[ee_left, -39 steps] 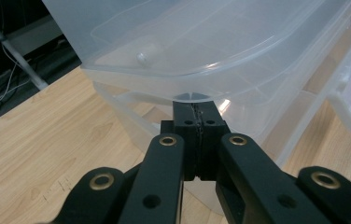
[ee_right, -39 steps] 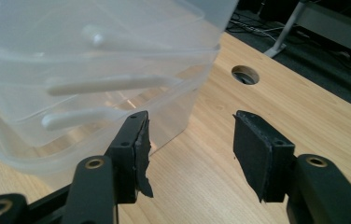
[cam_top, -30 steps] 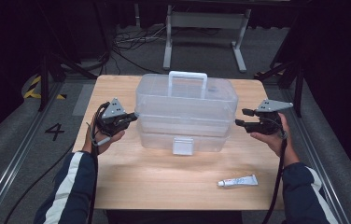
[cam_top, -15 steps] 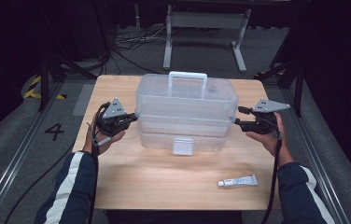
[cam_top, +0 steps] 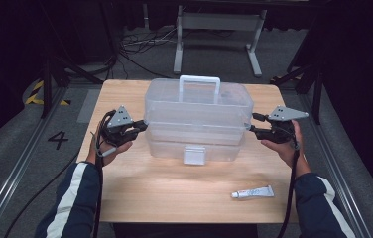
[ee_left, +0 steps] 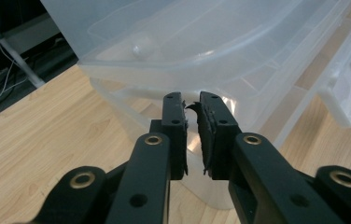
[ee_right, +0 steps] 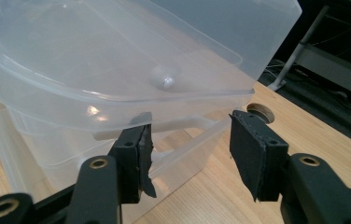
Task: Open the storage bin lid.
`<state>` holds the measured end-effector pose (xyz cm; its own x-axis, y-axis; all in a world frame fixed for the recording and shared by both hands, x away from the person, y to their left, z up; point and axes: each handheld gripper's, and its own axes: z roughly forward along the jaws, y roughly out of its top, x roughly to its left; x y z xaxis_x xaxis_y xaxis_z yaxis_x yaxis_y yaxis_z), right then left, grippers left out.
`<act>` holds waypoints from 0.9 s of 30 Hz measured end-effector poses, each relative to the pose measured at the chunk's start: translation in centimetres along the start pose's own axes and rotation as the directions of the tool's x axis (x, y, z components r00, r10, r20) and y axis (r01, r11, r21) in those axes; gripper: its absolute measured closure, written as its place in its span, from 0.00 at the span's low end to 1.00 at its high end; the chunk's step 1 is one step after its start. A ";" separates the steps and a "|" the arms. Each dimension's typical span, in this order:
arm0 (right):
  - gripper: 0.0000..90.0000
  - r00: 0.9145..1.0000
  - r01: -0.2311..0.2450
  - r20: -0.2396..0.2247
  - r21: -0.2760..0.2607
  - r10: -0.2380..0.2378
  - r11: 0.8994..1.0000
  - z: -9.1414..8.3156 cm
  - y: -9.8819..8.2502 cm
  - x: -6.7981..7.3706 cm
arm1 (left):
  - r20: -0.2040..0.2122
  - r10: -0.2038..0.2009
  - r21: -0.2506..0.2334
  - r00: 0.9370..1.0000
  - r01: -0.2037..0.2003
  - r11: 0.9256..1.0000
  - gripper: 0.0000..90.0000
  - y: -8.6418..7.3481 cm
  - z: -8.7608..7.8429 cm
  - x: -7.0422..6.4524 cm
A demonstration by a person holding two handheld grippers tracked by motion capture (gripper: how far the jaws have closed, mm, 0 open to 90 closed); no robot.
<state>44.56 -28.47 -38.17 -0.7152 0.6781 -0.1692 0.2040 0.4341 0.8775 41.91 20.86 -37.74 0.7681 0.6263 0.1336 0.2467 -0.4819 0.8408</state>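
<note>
Okay, got a clear lidded box (cam_top: pixel 197 119) parked on the table (cam_top: pixel 174 198) dead between the two grippers, long axis running straight from one to the other, so a short end facing each. Looks set up for a two-handed lift by the ends.

Left gripper (cam_top: pixel 144 126): right up at its end, just under the lid rim. Jaws nearly together, only a slit, and just been opening, with nothing caught in that slit as far as visible.

Right gripper (cam_top: pixel 252 123): jaws well apart but just been closing. One pad tucked under the lid lip, the other out past the corner, not pressing yet.

Can't call either hand nearer — pretty much mirrored. Can't tell whether the left tips actually touch the wall, or what the small round nub (ee_right: pixel 164 77) on the end is. Small tube (cam_top: pixel 253 192) lying well behind the right gripper, out of the way.
</note>
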 end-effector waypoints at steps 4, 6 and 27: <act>0.56 1.000 0.005 0.004 -0.010 -0.005 1.000 -0.1 0.0 0.1 | 0.006 0.017 0.023 1.000 -0.017 1.000 0.86 -0.1 -0.4 -0.6; 0.56 1.000 0.009 0.013 -0.020 -0.009 1.000 -0.1 0.1 0.1 | 0.009 0.031 0.027 0.999 -0.031 0.999 0.84 0.0 -0.6 -0.9; 0.62 0.996 0.038 0.089 -0.099 -0.029 0.994 -0.3 1.1 0.7 | 0.081 0.061 0.090 0.995 -0.068 0.994 0.72 -0.8 0.3 -2.5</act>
<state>44.07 -27.71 -37.17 -0.6588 0.7151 -0.2339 0.1094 0.3986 0.9106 40.03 19.50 -38.93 0.8272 0.5438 0.1414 0.2461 -0.5769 0.7789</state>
